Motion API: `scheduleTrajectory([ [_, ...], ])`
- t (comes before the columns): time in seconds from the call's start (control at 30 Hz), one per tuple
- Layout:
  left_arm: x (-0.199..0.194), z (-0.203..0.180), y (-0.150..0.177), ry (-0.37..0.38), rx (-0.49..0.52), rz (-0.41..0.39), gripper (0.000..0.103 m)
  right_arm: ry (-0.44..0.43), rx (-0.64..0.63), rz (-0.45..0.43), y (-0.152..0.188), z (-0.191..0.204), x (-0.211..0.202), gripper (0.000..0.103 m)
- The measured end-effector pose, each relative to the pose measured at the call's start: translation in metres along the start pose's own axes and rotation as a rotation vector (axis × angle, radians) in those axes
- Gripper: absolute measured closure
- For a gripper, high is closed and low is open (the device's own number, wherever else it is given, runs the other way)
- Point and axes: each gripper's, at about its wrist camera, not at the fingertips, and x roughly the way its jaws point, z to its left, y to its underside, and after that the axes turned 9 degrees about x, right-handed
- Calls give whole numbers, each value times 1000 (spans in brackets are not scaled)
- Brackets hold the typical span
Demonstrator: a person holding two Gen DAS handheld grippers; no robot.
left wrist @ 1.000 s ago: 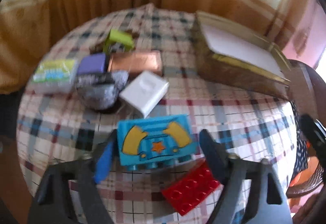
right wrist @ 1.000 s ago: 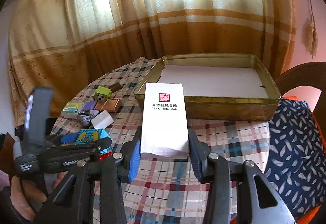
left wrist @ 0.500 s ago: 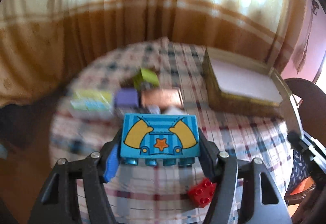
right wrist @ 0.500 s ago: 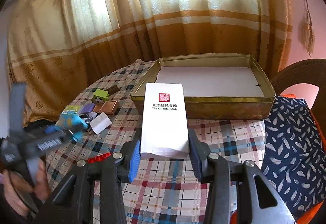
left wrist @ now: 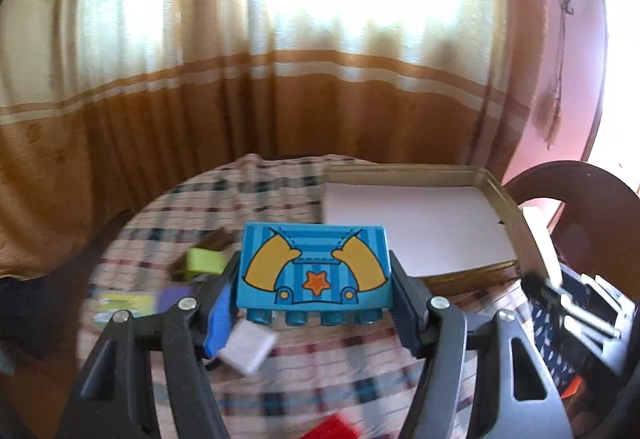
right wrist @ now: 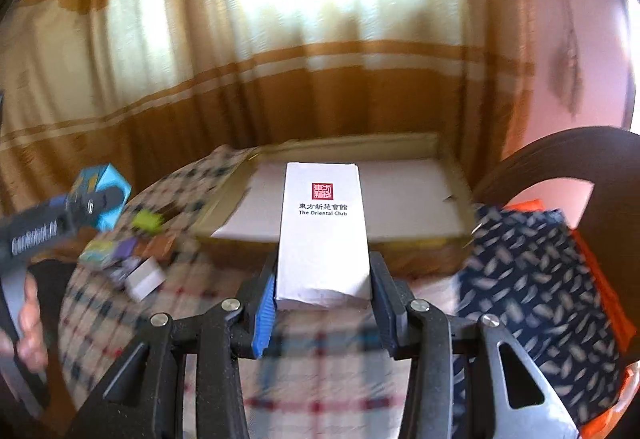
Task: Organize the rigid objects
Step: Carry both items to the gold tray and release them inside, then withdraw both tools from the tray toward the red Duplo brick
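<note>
My left gripper (left wrist: pixel 312 295) is shut on a blue toy brick (left wrist: pixel 314 267) with yellow arms and an orange star, held above the checked table. It also shows in the right wrist view (right wrist: pixel 102 201). My right gripper (right wrist: pixel 322 291) is shut on a white "The Oriental Club" box (right wrist: pixel 322 231), held up in front of the gold tin tray (right wrist: pixel 452 175). The tray (left wrist: pixel 500 195) has a white lining and stands at the table's right side.
On the table lie a green block (left wrist: pixel 204 261), a yellow-green packet (left wrist: pixel 124 303), a purple block (left wrist: pixel 174 297), a white box (left wrist: pixel 248 345) and a red brick (left wrist: pixel 332 425). A chair (right wrist: pixel 568 167) with a blue patterned cushion (right wrist: pixel 532 299) stands right.
My left gripper closed on the blue brick and lifted it off the table. My right gripper rose with the white box and moved toward the tray.
</note>
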Motion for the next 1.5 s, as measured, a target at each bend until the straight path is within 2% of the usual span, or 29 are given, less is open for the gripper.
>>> scheduleTrajectory([
  [0.13,32,-32,-12,29,19,17,37,85,7,-62,-21,-13,16,58],
  [0.3,79,-59,-18,31,40,90,37,149,55,-43,-33,-23,52,58],
  [0.63,131,-81,-18,4,71,178,37,166,26,16,-36,-27,93,58],
  [0.83,150,-89,-13,19,91,242,36,152,32,57,-35,-33,107,56],
  [0.9,153,-85,-13,7,64,265,25,161,30,60,-34,-32,107,46],
  [0.93,153,-82,-13,2,50,277,15,171,35,59,-34,-34,107,42],
  [0.97,153,-78,-13,2,29,287,7,175,47,55,-35,-37,105,35],
  [1.0,150,-74,-14,9,9,285,5,169,64,48,-37,-40,101,26],
  [1.07,139,-70,-14,33,-15,255,4,138,115,36,-39,-46,93,19],
  [1.27,102,-67,-14,2,19,174,1,81,209,-25,-29,-47,64,19],
  [1.5,62,-45,15,-92,24,96,1,29,223,-63,-7,-25,39,19],
])
